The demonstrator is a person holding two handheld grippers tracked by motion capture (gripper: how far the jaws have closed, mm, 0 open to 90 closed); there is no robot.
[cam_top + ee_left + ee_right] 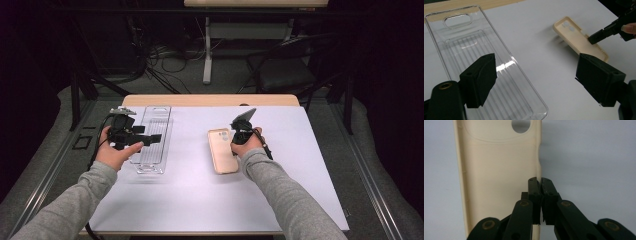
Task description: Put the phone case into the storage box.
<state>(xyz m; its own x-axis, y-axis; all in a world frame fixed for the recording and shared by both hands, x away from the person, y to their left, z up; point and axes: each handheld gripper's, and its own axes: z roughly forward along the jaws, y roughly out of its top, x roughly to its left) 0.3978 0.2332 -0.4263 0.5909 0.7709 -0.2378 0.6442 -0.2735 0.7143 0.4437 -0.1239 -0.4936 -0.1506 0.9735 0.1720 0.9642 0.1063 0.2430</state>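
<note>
A clear ribbed phone case (154, 131) lies inner side up on the left of the white mat. My left gripper (149, 140) hovers over its near half, open, with nothing between the pads; in the left gripper view the clear case (474, 47) runs under the left pad (480, 77) of my left gripper (536, 72). A beige phone case (221, 150) lies inner side up at the centre. My right gripper (541, 182) is shut on the right rim of the beige case (499, 170). From the left gripper view, the right gripper (595, 38) pinches the beige case (574, 37) at its edge.
The white mat (300, 150) covers a wooden table whose far edge (210, 100) shows. Beyond it stand a black chair (287, 70), a white desk leg (207, 50) and floor cables. Bare mat stretches to the right and front.
</note>
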